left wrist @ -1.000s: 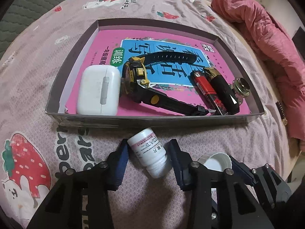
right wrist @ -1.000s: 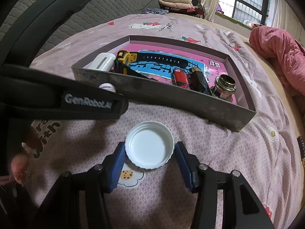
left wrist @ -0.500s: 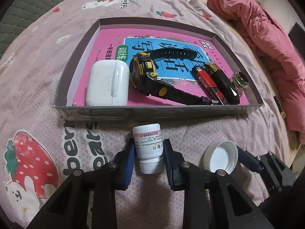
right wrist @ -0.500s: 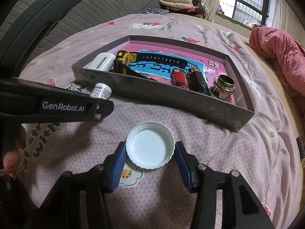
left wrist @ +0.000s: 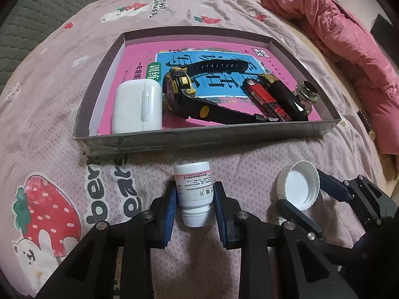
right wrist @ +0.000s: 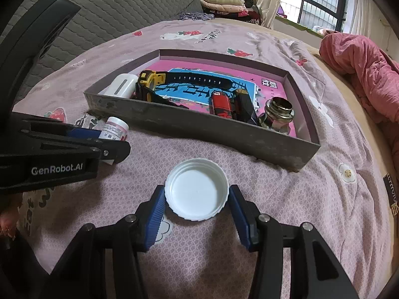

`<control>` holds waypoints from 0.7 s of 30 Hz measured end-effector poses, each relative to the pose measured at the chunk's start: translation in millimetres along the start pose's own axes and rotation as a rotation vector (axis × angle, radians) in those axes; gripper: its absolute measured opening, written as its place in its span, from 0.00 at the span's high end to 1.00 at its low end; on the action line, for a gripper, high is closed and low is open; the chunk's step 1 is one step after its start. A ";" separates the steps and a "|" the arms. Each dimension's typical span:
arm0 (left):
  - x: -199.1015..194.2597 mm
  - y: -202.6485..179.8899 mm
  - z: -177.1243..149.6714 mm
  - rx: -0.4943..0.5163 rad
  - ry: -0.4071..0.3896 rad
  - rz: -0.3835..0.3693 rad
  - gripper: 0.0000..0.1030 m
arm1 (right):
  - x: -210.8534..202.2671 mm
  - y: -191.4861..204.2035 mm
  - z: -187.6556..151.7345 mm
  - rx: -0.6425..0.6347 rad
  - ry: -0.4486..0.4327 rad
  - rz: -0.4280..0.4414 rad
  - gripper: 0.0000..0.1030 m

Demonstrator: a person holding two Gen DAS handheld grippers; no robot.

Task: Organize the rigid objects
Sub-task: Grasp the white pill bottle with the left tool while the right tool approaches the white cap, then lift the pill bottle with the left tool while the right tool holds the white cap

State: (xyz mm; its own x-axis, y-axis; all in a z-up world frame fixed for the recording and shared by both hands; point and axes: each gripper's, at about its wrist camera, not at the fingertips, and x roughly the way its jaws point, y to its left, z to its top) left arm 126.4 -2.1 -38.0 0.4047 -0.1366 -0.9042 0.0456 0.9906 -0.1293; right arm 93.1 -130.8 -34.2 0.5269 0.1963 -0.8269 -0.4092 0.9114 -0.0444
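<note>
We see the white pill bottle (left wrist: 194,193) pinched between our left claw (left wrist: 194,208) pads, just before the tray (left wrist: 207,139) on the bed. The white cap (right wrist: 197,188), open side up, sits gripped in our right claw (right wrist: 197,206).

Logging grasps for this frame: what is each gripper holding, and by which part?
The left gripper clamps the pill bottle by its body; the right gripper grips the white lid across its rim.

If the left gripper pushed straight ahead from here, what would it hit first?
Probably the grey near wall of the shallow cardboard tray, directly ahead. The left gripper is closed on the small white pill bottle, whose base would likely touch first; depth is uncertain.
</note>
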 end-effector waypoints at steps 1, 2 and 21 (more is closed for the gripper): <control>-0.1 -0.1 -0.5 0.001 -0.001 0.000 0.72 | -0.1 -0.1 -0.2 0.000 0.000 0.000 0.50; -0.8 -0.2 -1.6 0.005 -0.001 0.000 0.72 | -0.5 -0.2 -0.3 -0.001 0.001 0.000 0.50; -8.0 2.7 -11.7 0.020 -0.003 -0.001 0.72 | -2.3 -3.4 -1.7 0.016 0.013 -0.007 0.50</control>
State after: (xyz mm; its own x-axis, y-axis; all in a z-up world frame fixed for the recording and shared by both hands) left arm 112.6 1.5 -35.9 0.4076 -0.1373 -0.9028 0.0645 0.9905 -0.1215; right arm 92.0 -134.9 -33.1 0.5197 0.1854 -0.8340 -0.3938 0.9183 -0.0413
